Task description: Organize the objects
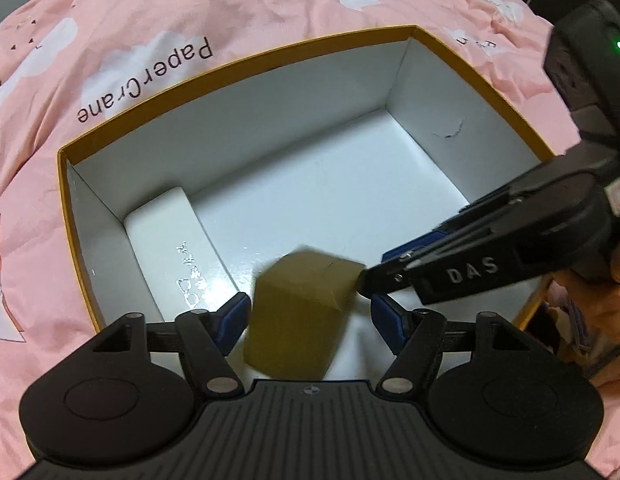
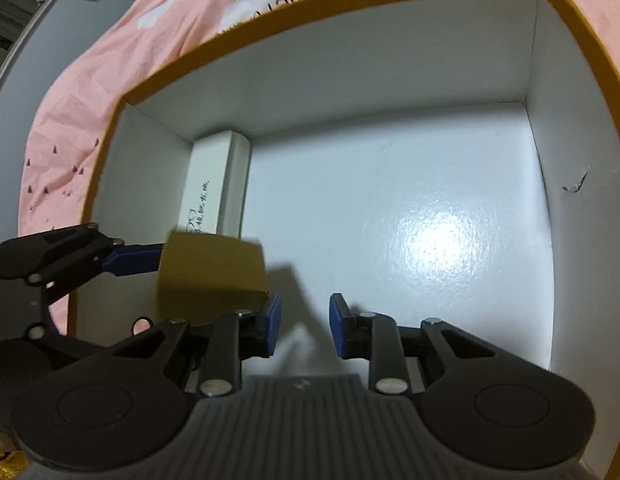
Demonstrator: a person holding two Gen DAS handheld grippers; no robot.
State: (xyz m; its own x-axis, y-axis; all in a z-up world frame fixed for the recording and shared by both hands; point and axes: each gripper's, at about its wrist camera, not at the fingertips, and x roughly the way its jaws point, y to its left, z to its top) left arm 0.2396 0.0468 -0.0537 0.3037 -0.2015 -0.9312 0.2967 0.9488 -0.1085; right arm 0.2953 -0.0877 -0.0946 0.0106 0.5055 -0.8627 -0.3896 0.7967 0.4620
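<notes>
**Brown box mid-drop**

Here the brown box (image 1: 300,312) sits blurred between the left hand-held gripper's (image 1: 306,312) wide jaws, inside the open carton (image 1: 238,68) beside a white case (image 1: 170,248). Right hand-held gripper (image 2: 302,322) narrow, empty. Risk: box tumbles crooked, released high.

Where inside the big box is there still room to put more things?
The open box floor is bare from the white case at one wall across to the opposite wall. It is crowded near the brown box, where both grippers meet.
</notes>
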